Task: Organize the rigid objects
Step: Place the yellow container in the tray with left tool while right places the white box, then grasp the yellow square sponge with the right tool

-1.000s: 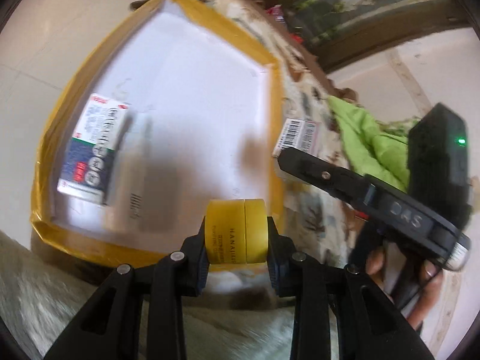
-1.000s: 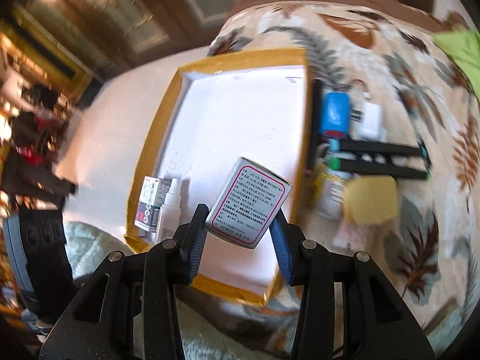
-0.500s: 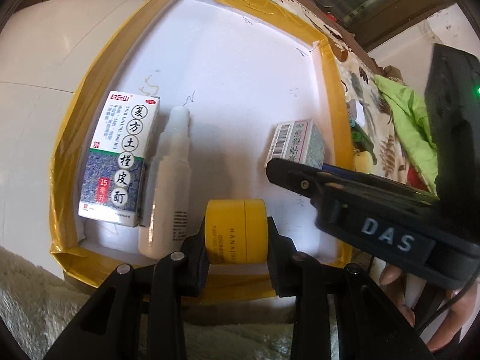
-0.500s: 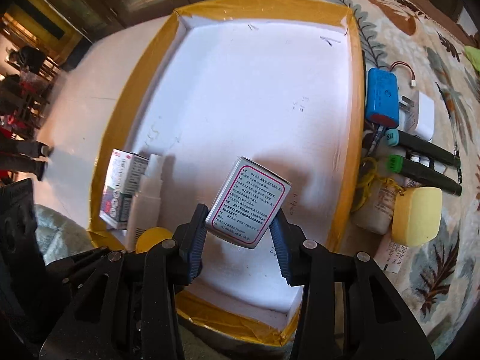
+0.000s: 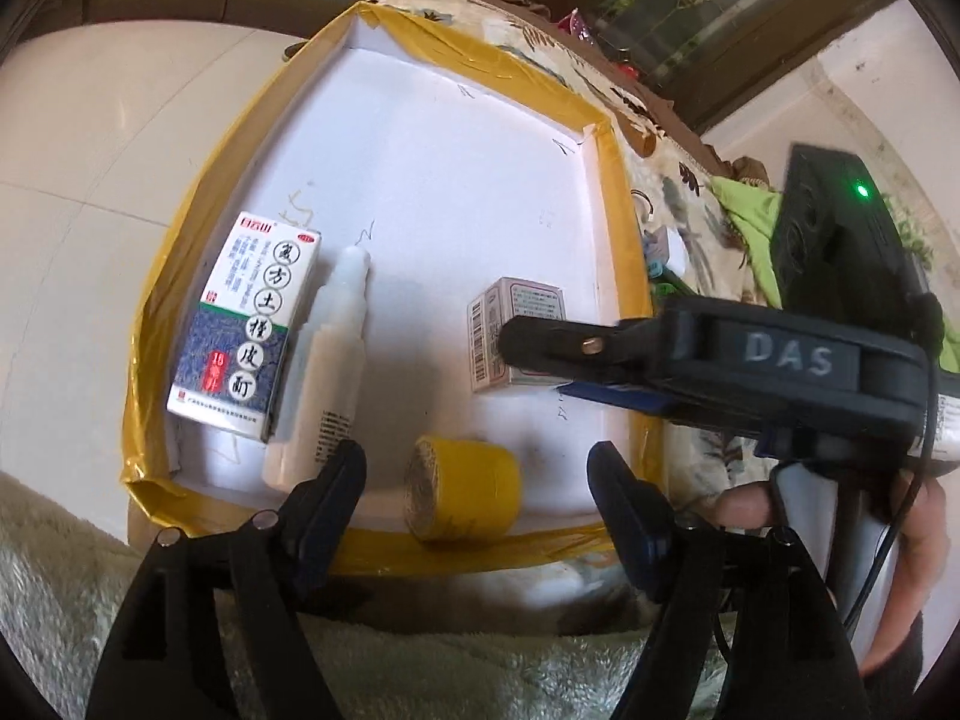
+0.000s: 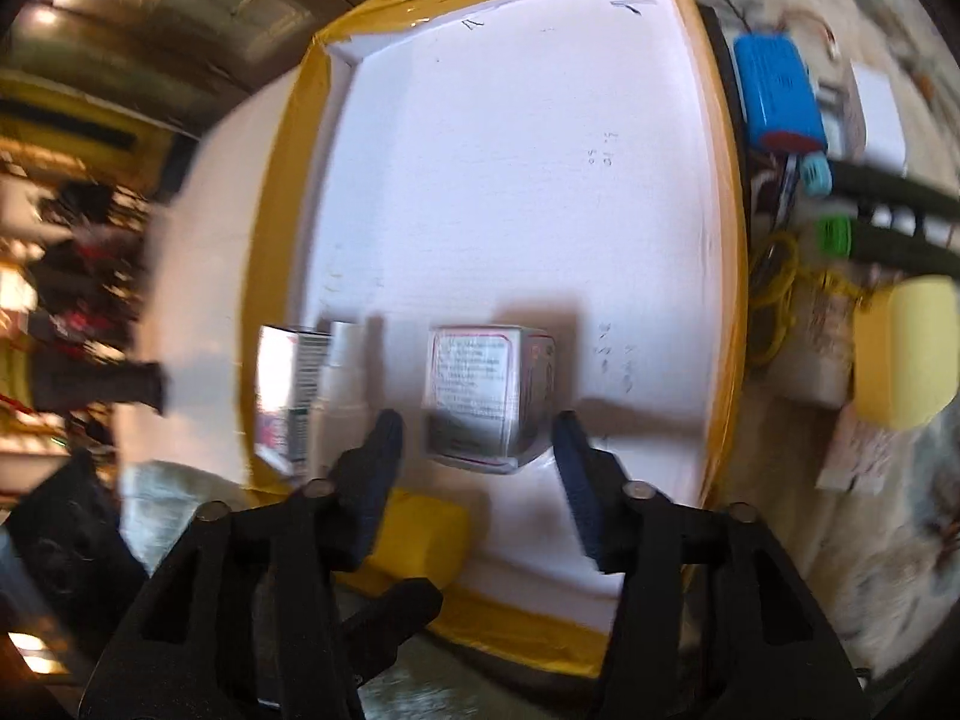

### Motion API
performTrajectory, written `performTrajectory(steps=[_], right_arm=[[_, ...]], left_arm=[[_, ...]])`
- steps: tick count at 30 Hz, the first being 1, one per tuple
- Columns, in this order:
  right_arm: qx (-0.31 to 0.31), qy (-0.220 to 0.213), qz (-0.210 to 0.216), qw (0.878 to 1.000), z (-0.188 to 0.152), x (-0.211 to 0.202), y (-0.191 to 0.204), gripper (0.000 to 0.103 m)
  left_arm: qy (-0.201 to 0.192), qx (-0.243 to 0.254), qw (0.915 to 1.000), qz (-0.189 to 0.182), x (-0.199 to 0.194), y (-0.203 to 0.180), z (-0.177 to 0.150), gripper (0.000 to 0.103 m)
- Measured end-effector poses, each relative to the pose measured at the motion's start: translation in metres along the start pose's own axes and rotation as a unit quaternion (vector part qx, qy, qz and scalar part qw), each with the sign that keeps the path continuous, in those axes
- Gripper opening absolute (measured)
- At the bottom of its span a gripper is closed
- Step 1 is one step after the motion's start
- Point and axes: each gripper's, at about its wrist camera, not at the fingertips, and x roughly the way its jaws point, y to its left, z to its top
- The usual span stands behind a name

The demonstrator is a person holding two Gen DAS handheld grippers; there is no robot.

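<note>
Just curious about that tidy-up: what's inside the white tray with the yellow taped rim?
Inside the white tray with yellow taped rim: a blue-and-white medicine box, a white plastic bottle, a short yellow jar on its side and a small grey carton, partly covered by the right tool.

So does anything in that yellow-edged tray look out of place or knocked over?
Only the small yellow jar: it lies on its side by the tray's near edge, while the boxes and the white bottle lie flat.
</note>
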Motion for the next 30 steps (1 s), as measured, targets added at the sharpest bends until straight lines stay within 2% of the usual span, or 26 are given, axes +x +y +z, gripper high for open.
performTrajectory(steps=[2, 5, 10, 16, 20, 23, 25, 28, 30], right_arm=[[0.009, -0.005, 0.02, 1.0, 0.001, -0.006, -0.005, 0.054], [0.027, -0.002, 0.074, 0.997, 0.0, -0.01, -0.01, 0.054], [0.037, -0.025, 0.093, 0.995, -0.005, -0.024, -0.008, 0.054], [0.07, -0.075, 0.104, 0.989, -0.012, -0.054, -0.023, 0.054], [0.09, -0.11, 0.083, 0.986, -0.014, -0.074, -0.037, 0.054], [0.107, -0.157, 0.041, 0.981, -0.013, -0.096, -0.045, 0.054], [0.115, -0.176, 0.037, 0.977, -0.014, -0.112, -0.058, 0.054], [0.141, -0.182, 0.027, 0.973, -0.018, -0.125, -0.084, 0.054], [0.15, -0.179, -0.018, 0.972, -0.018, -0.129, -0.096, 0.054]], left_arm=[[-0.006, 0.003, 1.0, -0.001, -0.004, -0.001, -0.002, 0.076], [-0.027, 0.016, 0.9995, -0.007, -0.017, -0.006, -0.005, 0.076], [-0.045, 0.018, 0.9987, -0.015, -0.025, -0.01, -0.011, 0.076], [-0.061, 0.053, 0.9967, -0.003, -0.03, -0.025, -0.017, 0.076], [-0.074, 0.06, 0.9953, -0.015, -0.034, -0.035, -0.019, 0.076], [-0.072, 0.073, 0.9947, -0.007, -0.032, -0.041, -0.018, 0.076], [-0.072, 0.076, 0.9944, -0.013, -0.031, -0.045, -0.018, 0.076], [-0.072, 0.082, 0.994, -0.015, -0.031, -0.052, -0.017, 0.076], [-0.074, 0.085, 0.9935, -0.013, -0.031, -0.055, -0.017, 0.076]])
